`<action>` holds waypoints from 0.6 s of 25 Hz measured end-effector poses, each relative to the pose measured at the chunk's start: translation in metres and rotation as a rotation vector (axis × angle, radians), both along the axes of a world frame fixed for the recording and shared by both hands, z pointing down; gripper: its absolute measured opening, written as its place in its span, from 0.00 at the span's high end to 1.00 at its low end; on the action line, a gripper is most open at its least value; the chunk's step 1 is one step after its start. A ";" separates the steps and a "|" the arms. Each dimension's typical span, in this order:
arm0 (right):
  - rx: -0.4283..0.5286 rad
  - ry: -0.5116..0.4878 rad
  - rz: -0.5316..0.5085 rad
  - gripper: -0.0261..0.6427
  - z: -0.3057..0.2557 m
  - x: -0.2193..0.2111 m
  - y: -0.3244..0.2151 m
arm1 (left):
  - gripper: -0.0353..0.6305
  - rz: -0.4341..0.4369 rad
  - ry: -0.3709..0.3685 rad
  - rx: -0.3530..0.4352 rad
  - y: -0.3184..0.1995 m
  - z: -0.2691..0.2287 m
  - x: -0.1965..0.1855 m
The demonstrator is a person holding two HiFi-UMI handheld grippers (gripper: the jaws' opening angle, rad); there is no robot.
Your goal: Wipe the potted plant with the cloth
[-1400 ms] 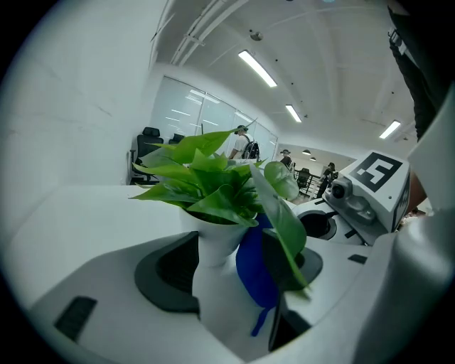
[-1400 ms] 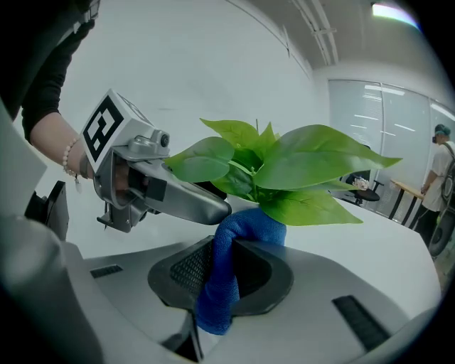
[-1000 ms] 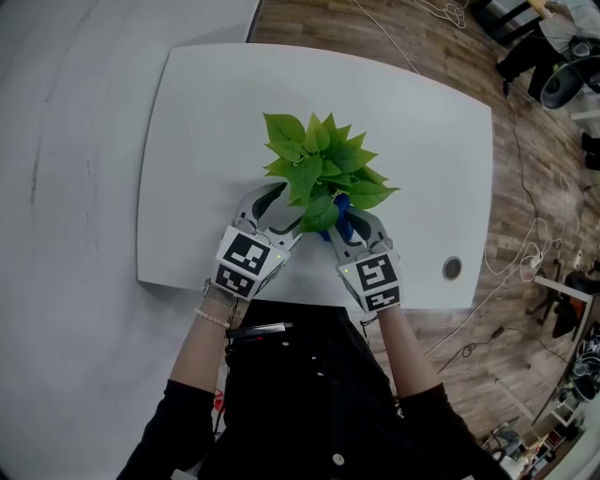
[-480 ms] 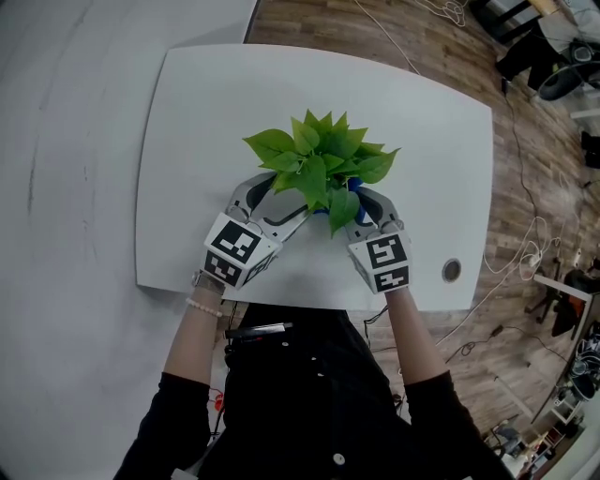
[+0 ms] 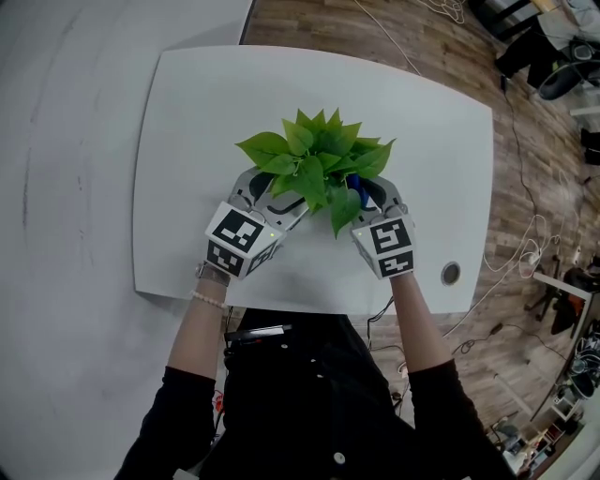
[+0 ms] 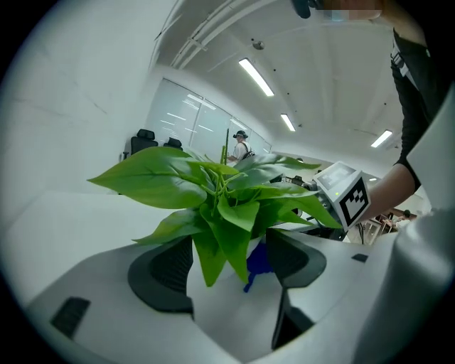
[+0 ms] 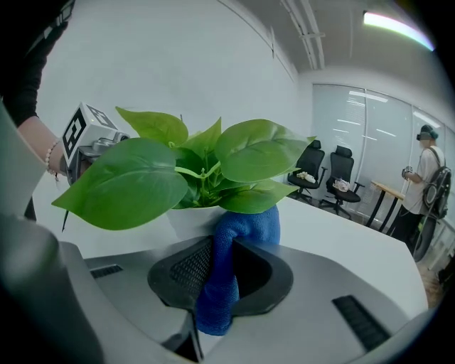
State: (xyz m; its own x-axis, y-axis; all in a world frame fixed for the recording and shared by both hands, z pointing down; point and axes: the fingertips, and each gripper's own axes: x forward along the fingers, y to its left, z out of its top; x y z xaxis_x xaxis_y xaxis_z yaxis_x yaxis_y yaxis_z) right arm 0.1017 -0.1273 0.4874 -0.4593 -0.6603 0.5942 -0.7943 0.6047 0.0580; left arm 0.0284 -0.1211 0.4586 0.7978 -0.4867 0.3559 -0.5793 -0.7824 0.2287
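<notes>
One potted plant (image 5: 317, 169) stands near the front edge of the single white table (image 5: 187, 112), with two grippers at it. The left gripper (image 6: 227, 270) has just been opening its jaws, which stand wide with leaves hanging loose between them. The right gripper (image 5: 368, 194) has its jaws pinched on the one blue cloth (image 7: 227, 284), just beside the pot.

White table (image 5: 187, 141) with round grommet (image 5: 451, 273) near its front right corner. Wooden floor (image 5: 534, 159) around the table bears loose cables (image 5: 454, 11); office chairs (image 7: 325, 176) stand beyond.

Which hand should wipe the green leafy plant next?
Right: the right gripper is shut on the blue cloth beside the green leaves. The left gripper has just been opening, leaves between its jaws.
</notes>
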 end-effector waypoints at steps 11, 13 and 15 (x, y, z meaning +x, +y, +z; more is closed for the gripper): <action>-0.007 -0.025 -0.002 0.82 0.002 -0.006 0.013 | 0.47 -0.055 -0.024 0.016 0.001 -0.001 0.001; -0.014 -0.033 -0.004 0.82 0.002 -0.009 0.019 | 0.47 -0.062 -0.026 0.012 0.001 -0.002 0.002; -0.021 -0.039 -0.009 0.82 0.002 -0.013 0.021 | 0.47 -0.071 -0.028 0.008 -0.002 -0.003 0.003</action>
